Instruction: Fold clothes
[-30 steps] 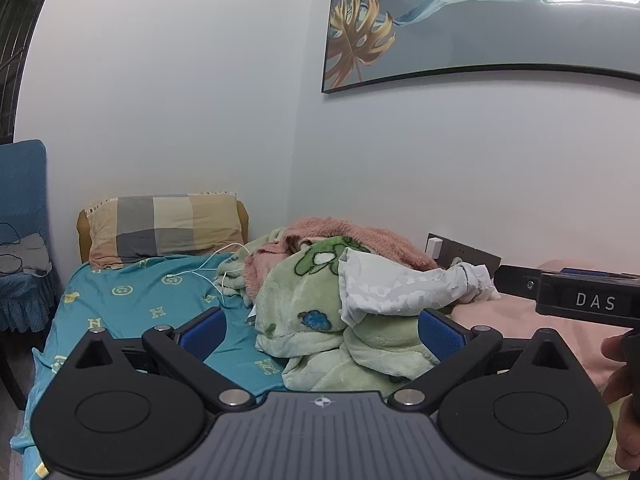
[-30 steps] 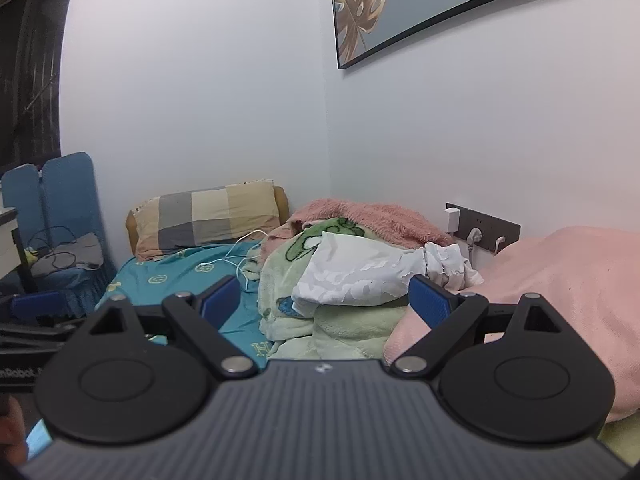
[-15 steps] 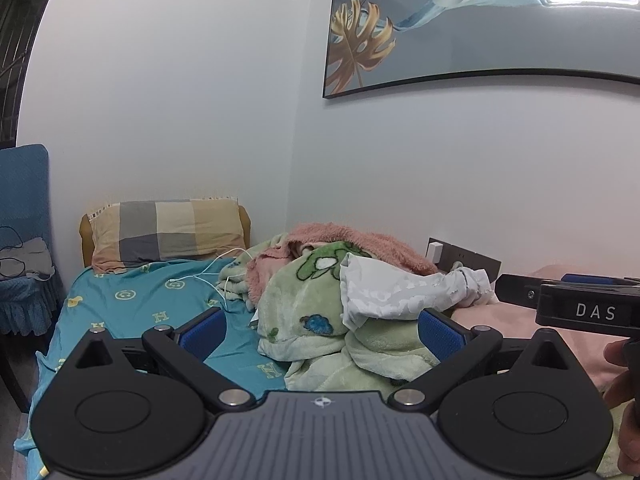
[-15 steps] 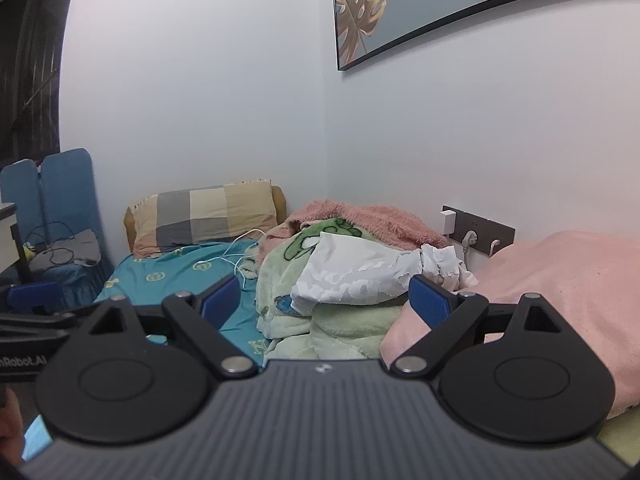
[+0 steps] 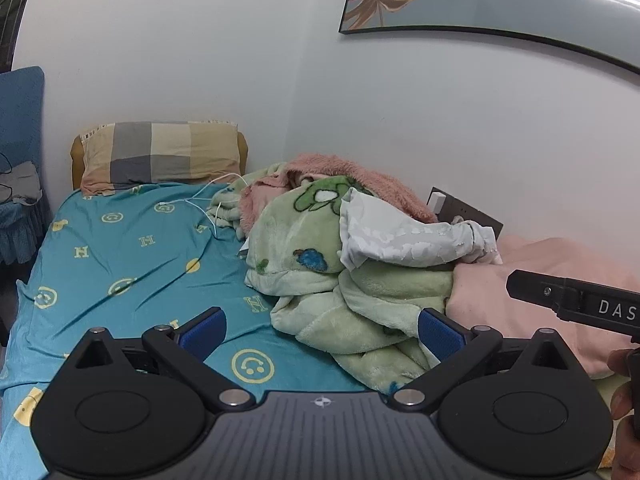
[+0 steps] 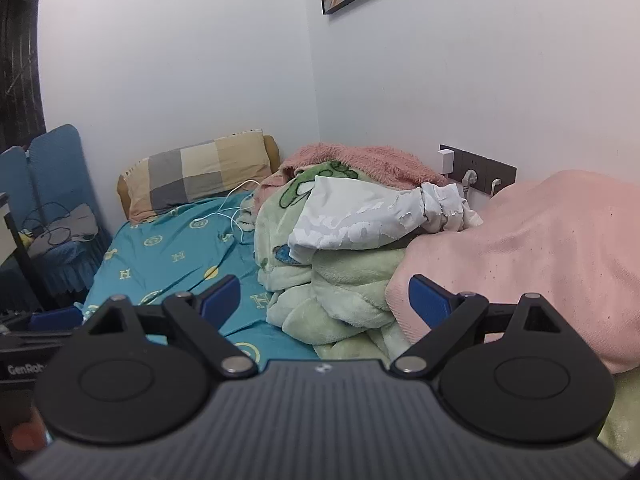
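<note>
Tongs, left (image 5: 320,330) and right (image 6: 324,296), gape empty above the white garment (image 5: 400,236) atop green blankets (image 5: 360,304).

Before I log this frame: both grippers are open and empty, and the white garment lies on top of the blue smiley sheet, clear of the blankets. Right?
Not quite. Both the left gripper and right gripper are open and empty, but the white garment lies on top of the green cartoon blanket, not on the blue smiley sheet. The right wrist view shows it.

Two matching grippers, left (image 5: 322,332) and right (image 6: 324,298): black linkage arms with silver pivot screws, blue ribbed pads (image 5: 202,330) at the fingertips, round black discs either side, grey ridged body with a small round emblem. White "DAS" lettering at right edge of left view; "GenRob" at lower left of right view.
</note>
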`<state>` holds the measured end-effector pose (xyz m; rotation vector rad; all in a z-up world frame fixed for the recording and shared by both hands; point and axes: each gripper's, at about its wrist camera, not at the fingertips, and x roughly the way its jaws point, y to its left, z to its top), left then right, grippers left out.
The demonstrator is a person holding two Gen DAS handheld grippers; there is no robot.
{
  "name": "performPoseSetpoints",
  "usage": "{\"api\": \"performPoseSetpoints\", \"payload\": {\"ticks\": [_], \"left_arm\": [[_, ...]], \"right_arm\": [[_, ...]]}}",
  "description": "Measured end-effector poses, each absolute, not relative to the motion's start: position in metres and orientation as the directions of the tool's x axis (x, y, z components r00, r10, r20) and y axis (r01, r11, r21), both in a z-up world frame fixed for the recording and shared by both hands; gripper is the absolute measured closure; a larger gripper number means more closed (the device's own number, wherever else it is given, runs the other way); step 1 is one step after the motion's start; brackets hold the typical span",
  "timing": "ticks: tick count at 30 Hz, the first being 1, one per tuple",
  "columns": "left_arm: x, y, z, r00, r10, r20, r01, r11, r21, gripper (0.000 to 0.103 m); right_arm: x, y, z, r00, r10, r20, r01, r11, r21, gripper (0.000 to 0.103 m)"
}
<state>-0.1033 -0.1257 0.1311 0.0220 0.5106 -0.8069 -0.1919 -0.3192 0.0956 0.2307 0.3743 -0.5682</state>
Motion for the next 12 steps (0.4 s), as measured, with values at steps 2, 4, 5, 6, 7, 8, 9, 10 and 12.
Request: {"api": "performPoseSetpoints", "payload": {"ticks": [2,4,5,6,7,8,9,10,12], "left_arm": [[-0.107,-0.123,0.134,0.6,-0.681,-0.419,0.689,0.707,-0.162,0.0],[-0.111,-0.12,0.138,0.62,-0.678,-0.395,0.686,0.713,-0.147,0.0],[-0.113,-0.119,0.14,0.625,-0.679,-0.384,0.687,0.713,-0.142,0.0],[-0.114,-0.118,0.141,0.628,-0.681,-0.376,0.688,0.712,-0.14,0.0],[-0.115,-0.117,0.143,0.632,-0.681,-0.369,0.687,0.713,-0.14,0.0],[-0.116,-0.116,0.144,0.636,-0.681,-0.363,0.686,0.714,-0.138,0.0],[-0.117,-0.116,0.145,0.64,-0.68,-0.357,0.685,0.716,-0.135,0.0],[-0.118,-0.115,0.147,0.644,-0.679,-0.352,0.685,0.717,-0.131,0.0],[-0.12,-0.114,0.149,0.651,-0.678,-0.342,0.684,0.719,-0.123,0.0]], "right_arm": [[-0.191,-0.319,0.097,0.778,-0.485,-0.399,0.564,0.82,0.102,0.01],[-0.192,-0.316,0.098,0.779,-0.495,-0.385,0.566,0.82,0.09,0.01],[-0.192,-0.315,0.099,0.78,-0.5,-0.377,0.566,0.82,0.084,0.01],[-0.192,-0.314,0.099,0.78,-0.504,-0.37,0.566,0.821,0.077,0.01],[-0.193,-0.313,0.1,0.781,-0.507,-0.365,0.566,0.821,0.072,0.01],[-0.193,-0.312,0.101,0.782,-0.509,-0.361,0.566,0.822,0.067,0.01],[-0.193,-0.311,0.102,0.782,-0.512,-0.356,0.567,0.822,0.063,0.01],[-0.194,-0.31,0.103,0.782,-0.515,-0.351,0.567,0.822,0.058,0.01],[-0.194,-0.307,0.104,0.783,-0.521,-0.34,0.568,0.822,0.046,0.01]]}}
